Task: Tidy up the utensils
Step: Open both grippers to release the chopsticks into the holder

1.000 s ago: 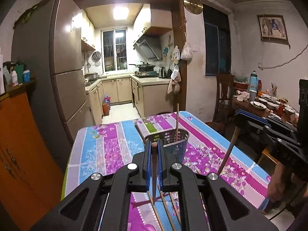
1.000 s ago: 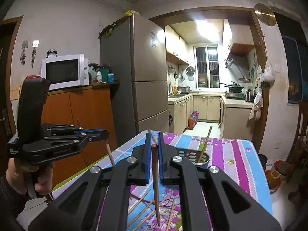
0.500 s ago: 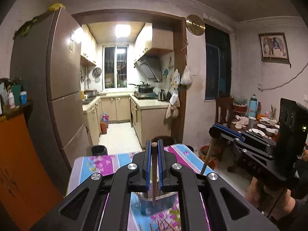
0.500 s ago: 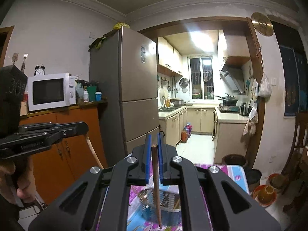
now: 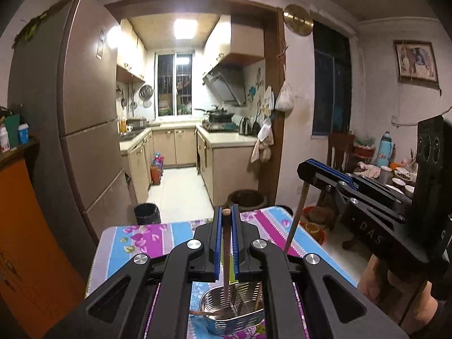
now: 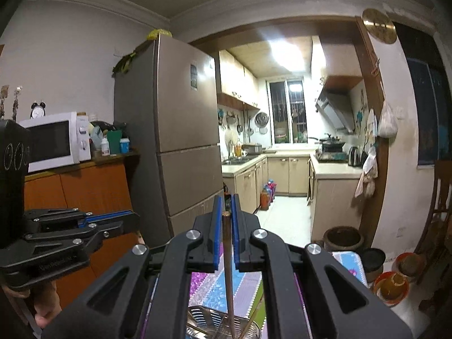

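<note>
Wooden chopsticks hang upright over the steel holder [image 5: 234, 310] near the floral worktop's [image 5: 135, 243] far edge — left tongs [image 5: 226, 226] pinch one [image 5: 226, 257], right tongs [image 6: 226, 220] another [image 6: 228, 276].

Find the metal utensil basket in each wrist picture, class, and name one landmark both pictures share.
Left wrist view: the metal basket sits at bottom centre on the flowered tablecloth, below the left tool, whose chopstick points down into it.
Right wrist view: only the basket's rim shows at the bottom edge, under the right tool.
Shared landmark: the tall fridge beside the kitchen doorway.
</note>
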The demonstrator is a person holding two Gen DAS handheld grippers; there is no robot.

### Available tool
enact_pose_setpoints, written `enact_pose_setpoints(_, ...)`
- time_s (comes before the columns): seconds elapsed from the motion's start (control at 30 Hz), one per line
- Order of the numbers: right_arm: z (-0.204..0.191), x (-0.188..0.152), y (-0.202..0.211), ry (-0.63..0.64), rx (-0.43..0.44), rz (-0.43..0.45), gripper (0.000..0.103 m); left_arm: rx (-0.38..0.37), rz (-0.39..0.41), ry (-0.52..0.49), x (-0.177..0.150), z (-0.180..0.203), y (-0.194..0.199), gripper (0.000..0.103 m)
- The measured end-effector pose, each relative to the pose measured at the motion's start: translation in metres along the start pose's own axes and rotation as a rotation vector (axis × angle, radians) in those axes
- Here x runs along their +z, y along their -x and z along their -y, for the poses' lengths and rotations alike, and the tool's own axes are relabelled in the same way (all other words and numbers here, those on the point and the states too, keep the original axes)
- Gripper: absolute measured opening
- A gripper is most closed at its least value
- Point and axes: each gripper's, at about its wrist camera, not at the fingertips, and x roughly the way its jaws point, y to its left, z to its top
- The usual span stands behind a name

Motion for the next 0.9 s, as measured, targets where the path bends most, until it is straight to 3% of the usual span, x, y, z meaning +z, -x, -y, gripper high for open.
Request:
enact_pose_setpoints(0.43, 0.020, -0.040, -0.041, -0.062, 0.012, -0.111, 0.005, 0.011, -0.079, 0.010, -0.030, -0.011, -0.054, 0.008)
enact_pose_setpoints(0.47, 0.021, -0.040, -0.041, -0.064, 0.008, -0.112, 0.005, 0.019, -0.079, 0.008, -0.030, -0.010, -0.056, 0.010)
enact_pose_setpoints(0.5, 0.021, -0.040, -0.039, -0.062, 0.008, -0.108, 0.006, 0.023, -0.079, 0.007, -0.031, -0.010, -0.057, 0.019)
enact_pose_setpoints(0.53, 0.021, -0.040, -0.038, -0.062, 0.011, -0.109, 0.009, 0.023, -0.076, 0.010, -0.030, -0.011, -0.057, 0.034)
enact_pose_setpoints(0.57, 0.021, -0.039, -0.035, -0.061, 0.016, -0.108, 0.015, 0.030, -0.067, 0.012, -0.030, -0.011, -0.055, 0.040)
enact_pose_setpoints(0.63, 0.020, -0.035, -0.028, -0.065, 0.019, -0.082, 0.045, 0.043, -0.051, 0.012, -0.028, -0.011, -0.051, 0.048)
enact_pose_setpoints(0.83, 0.019, -0.025, 0.017, -0.081, 0.014, -0.049, 0.055, 0.049, 0.008, 0.008, -0.030, -0.013, -0.013, 0.051)
enact_pose_setpoints(0.9, 0.012, -0.027, 0.047, -0.062, 0.034, -0.051, 0.056, 0.051, 0.051, -0.001, -0.039, -0.012, 0.018, 0.058)
